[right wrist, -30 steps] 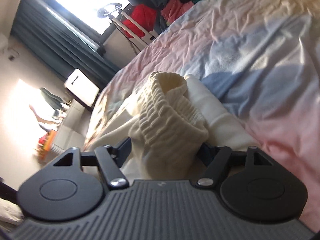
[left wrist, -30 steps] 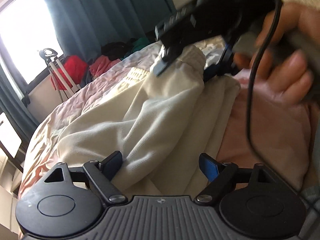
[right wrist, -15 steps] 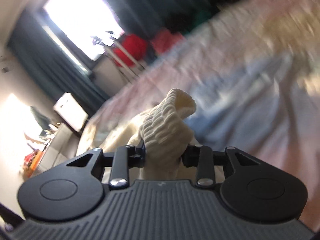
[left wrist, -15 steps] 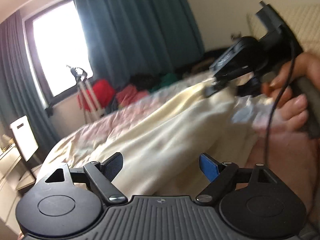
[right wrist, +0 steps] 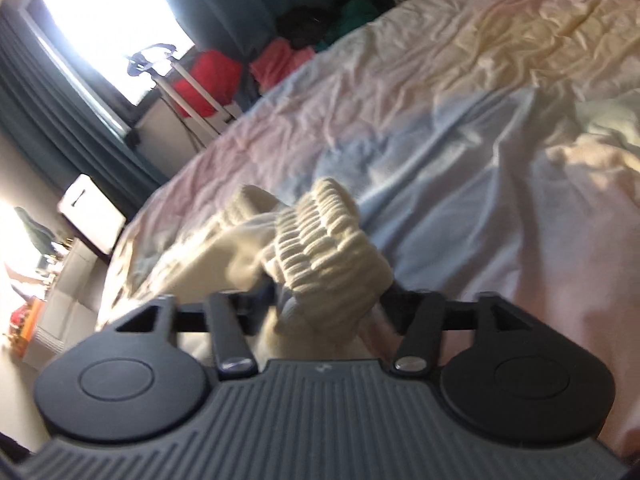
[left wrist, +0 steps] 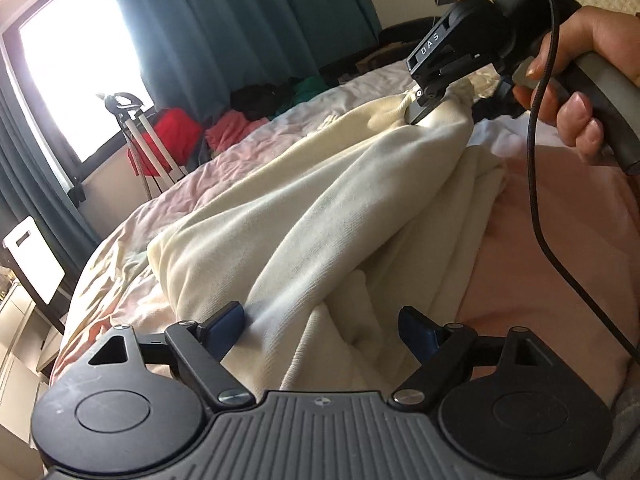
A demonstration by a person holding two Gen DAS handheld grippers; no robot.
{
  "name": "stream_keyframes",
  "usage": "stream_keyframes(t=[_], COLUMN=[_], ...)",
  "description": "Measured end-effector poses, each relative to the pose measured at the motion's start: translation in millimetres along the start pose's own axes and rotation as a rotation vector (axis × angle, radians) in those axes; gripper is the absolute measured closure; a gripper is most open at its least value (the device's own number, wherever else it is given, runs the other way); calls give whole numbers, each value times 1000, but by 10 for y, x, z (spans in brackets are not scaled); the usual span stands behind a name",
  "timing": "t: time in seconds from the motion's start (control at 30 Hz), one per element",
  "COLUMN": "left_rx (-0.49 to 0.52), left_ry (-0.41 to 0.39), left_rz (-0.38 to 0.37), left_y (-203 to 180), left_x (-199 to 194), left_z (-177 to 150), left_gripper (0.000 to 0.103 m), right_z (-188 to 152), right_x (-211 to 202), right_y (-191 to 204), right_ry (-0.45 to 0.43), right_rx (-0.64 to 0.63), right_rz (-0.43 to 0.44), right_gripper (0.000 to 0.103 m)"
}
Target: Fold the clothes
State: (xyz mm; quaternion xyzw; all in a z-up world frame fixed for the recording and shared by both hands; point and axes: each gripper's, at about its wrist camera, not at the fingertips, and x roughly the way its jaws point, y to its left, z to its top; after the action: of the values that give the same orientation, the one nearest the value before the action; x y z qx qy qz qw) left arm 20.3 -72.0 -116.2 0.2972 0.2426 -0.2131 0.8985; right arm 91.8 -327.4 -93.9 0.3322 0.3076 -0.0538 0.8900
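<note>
A cream garment [left wrist: 320, 216] with a ribbed elastic waistband [right wrist: 332, 248] lies bunched on the bed. My right gripper [right wrist: 326, 308] is shut on the waistband and holds that end lifted; it also shows in the left wrist view [left wrist: 436, 92] at the upper right, held by a hand. My left gripper [left wrist: 322, 326] is open, its blue-padded fingers [left wrist: 226, 322] on either side of the garment's near folds without clamping them.
The bed [right wrist: 460, 120] has a crumpled pink, blue and yellow sheet. A pile of red, black and green clothes [left wrist: 240, 120] lies at its far edge by the window and teal curtains [left wrist: 240, 20]. A white-legged stand [left wrist: 136, 136] stands beside it.
The right gripper closed on the waistband and lifted it, then settled lower and farther right. The left gripper stayed open at the garment's near folds as its view swung up, then down.
</note>
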Motion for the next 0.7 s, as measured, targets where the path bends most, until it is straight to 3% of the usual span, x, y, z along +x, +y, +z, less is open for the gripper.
stream_keyframes(t=[0.03,0.13,0.3,0.37,0.57,0.63,0.7], left_rx=[0,2,-2,-11,-71,-96,-111], left_ry=[4,17,32,39,70,72,65], left_rz=[-1,-6,-11,-13,2,-5,-16], left_y=[-12,-30,-44,-54,45,86,110], left_x=[2,13,-17,-53,-42,-50,-69], left_z=[-13,-28,-34,-37,-40,-39,-30], left_gripper=[17,15,15,15,14,14,14], right_z=[-16,-56,-94,-122,-81,-90,-155], right_x=[20,92,281,333,15,7,129], right_y=[-13,-75,-298,-267,8,59,79], right_ry=[17,68,179,232,118,113,160], right_rx=[7,43,227,246,136,106,79], right_rz=[-3,0,134,194,396,390,288], right_gripper=[23,15,13,13,12,13,13])
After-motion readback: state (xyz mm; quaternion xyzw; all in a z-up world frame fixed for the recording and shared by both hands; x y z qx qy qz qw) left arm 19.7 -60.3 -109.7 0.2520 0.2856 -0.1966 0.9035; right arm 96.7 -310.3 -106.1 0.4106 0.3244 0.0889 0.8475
